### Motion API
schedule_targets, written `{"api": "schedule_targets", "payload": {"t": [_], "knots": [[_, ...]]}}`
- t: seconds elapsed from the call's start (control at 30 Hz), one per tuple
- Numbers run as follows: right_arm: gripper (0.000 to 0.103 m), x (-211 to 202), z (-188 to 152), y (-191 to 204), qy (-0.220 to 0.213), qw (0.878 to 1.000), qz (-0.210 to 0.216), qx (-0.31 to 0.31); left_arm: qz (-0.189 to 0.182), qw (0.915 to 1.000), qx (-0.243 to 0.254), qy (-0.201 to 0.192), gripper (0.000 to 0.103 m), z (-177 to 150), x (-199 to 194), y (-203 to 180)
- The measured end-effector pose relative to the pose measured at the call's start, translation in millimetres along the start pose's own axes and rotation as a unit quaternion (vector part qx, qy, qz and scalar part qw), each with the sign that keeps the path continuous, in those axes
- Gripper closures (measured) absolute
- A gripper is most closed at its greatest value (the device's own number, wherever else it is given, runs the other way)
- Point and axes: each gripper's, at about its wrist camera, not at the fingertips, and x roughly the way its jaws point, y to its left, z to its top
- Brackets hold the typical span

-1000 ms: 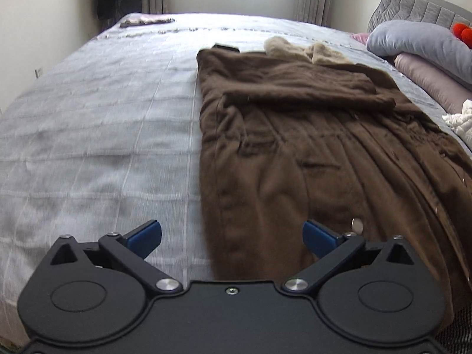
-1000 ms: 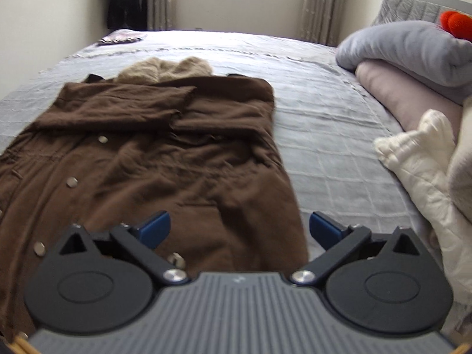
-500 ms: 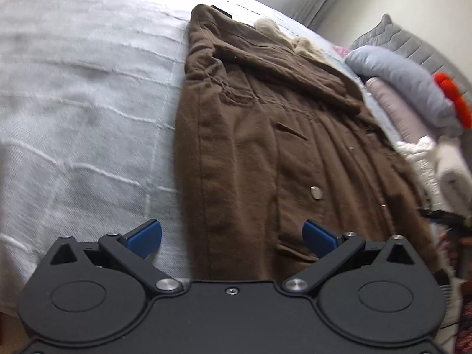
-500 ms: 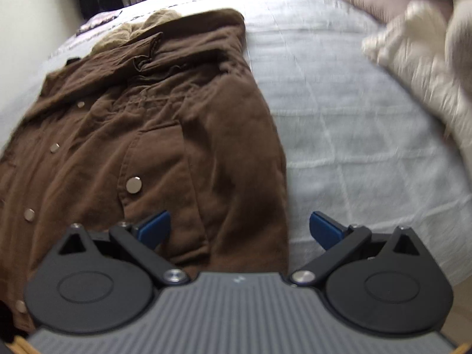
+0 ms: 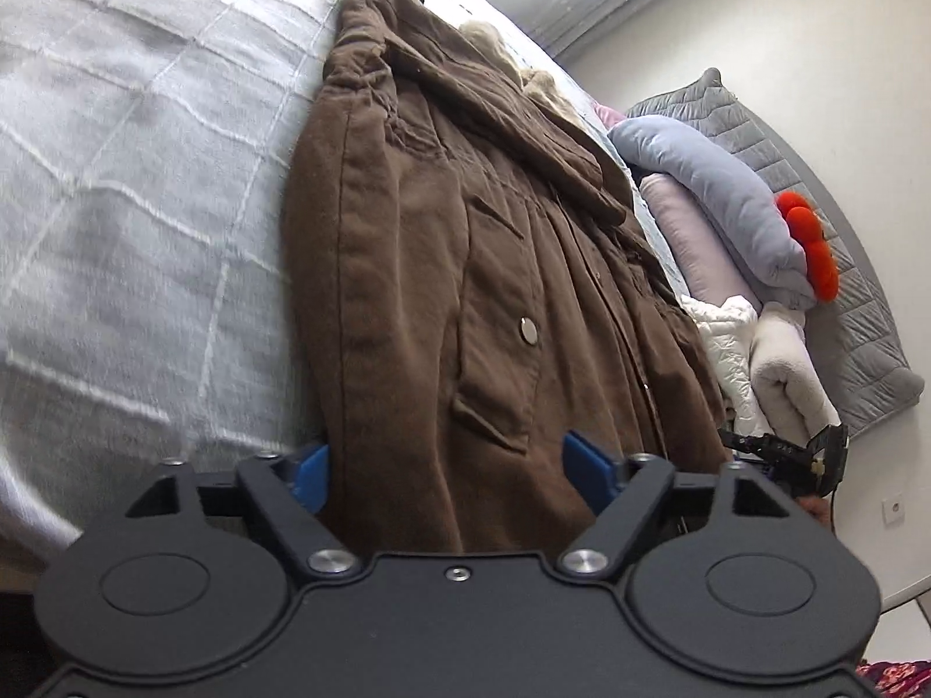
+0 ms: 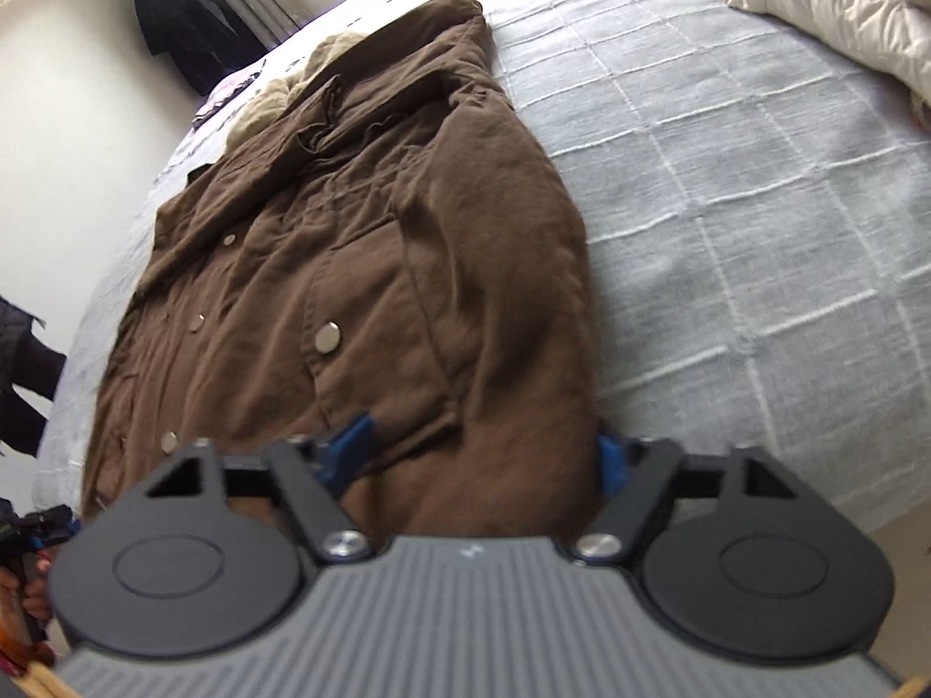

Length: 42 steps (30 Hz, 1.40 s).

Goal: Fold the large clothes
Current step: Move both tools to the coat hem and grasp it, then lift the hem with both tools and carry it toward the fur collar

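A large brown coat with metal snap buttons and a beige furry hood lies lengthwise on the grey bedspread; it also shows in the right wrist view. My left gripper is open, its blue pads either side of the coat's hem at the left corner. My right gripper is open, its pads astride the hem at the coat's right corner, just below a pocket. The fabric sits between the jaws of both, and neither is closed on it.
A grey-blue pillow with a red plush, a pink pillow and white folded bedding lie along the headboard side. White bedding shows at the upper right. Dark clothes hang on the far wall. The bed edge is just below both grippers.
Both grippers have dropped low and moved forward to the coat's hem, tilting outward. The hem corners now sit between the open pads. The coat itself has not moved.
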Motion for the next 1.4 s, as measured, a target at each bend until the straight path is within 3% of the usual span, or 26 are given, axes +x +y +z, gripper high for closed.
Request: {"api": "schedule_targets", "payload": {"t": [0.03,0.1,0.13,0.2,0.23,0.27,0.37,0.47,0.57,0.67,0.8,0.93,1.17,1.23,1.33,1.37,1.4], "knots": [[0.049,-3,-2,-1,0.001,1.0,0.001,0.003,-0.004,1.0,-0.003,0.002,0.029,-2,-1,0],[0.072,-9,-8,-5,0.006,1.0,0.017,0.01,-0.008,0.9999,0.007,0.01,0.029,-7,0,-3],[0.075,-12,-10,-6,0.007,1.0,0.021,0.01,-0.005,0.9997,0.019,0.013,0.03,-9,0,-6],[0.09,-17,-15,-5,0.005,1.0,0.029,0.001,0.0,0.9991,0.034,0.024,0.04,-12,2,-11],[0.092,-19,-16,-4,0.003,0.999,0.033,0.0,0.01,0.9989,0.039,0.025,0.05,-14,4,-14],[0.094,-22,-16,-3,0.0,0.999,0.04,0.002,0.025,0.9984,0.046,0.022,0.067,-15,4,-17],[0.096,-33,-13,5,-0.03,0.998,0.054,0.006,0.061,0.9963,0.06,-0.003,0.088,-16,-5,-29],[0.097,-53,1,19,-0.075,0.994,0.073,0.002,0.037,0.9954,0.068,-0.055,0.091,-6,-26,-48],[0.097,-69,27,37,-0.122,0.99,0.072,-0.013,0.019,0.9883,0.099,-0.115,0.092,16,-45,-71],[0.097,-73,61,54,-0.156,0.985,0.064,-0.03,0.014,0.9811,0.123,-0.149,0.092,49,-44,-89],[0.097,-56,115,67,-0.168,0.984,0.051,-0.032,0.05,0.9706,0.145,-0.186,0.092,103,-26,-106],[0.097,-27,170,67,-0.165,0.986,0.023,-0.017,0.109,0.9538,0.172,-0.221,0.092,159,1,-113],[0.097,59,249,44,-0.137,0.989,-0.015,0.047,0.162,0.9537,0.108,-0.23,0.086,257,71,-72],[0.095,86,264,34,-0.132,0.989,-0.022,0.067,0.183,0.9519,0.103,-0.223,0.082,277,92,-63],[0.074,113,278,19,-0.121,0.987,-0.012,0.101,0.201,0.9564,0.081,-0.196,0.074,299,117,-53],[0.055,118,281,18,-0.12,0.987,-0.012,0.109,0.213,0.9537,0.079,-0.197,0.063,302,121,-53],[0.032,118,283,17,-0.129,0.985,-0.022,0.109,0.239,0.9435,0.084,-0.214,0.054,305,121,-55]]}}
